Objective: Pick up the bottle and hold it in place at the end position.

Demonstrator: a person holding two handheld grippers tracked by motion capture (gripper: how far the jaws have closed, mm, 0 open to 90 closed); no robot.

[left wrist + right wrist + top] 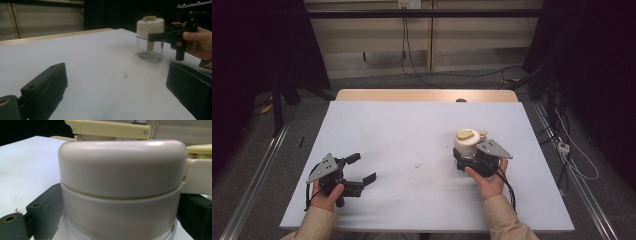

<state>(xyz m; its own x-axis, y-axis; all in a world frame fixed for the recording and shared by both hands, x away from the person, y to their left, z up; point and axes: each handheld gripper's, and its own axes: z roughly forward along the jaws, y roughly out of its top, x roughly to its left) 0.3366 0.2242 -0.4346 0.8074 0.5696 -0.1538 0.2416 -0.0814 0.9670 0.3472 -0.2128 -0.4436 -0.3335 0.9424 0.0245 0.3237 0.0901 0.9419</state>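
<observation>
The right gripper (pixel 467 159) pinches the unlabelled cream-lidded jar (pixel 467 142) between its jaws, while the left gripper (pixel 362 169) rests spread, well apart.

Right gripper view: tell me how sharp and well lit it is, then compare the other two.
Right gripper view: cream-lidded clear glass jar close, soft-focused, evenly lit. Left gripper view: same jar sharper, faint shadow on white table. High view: dim, dark edges.
</observation>
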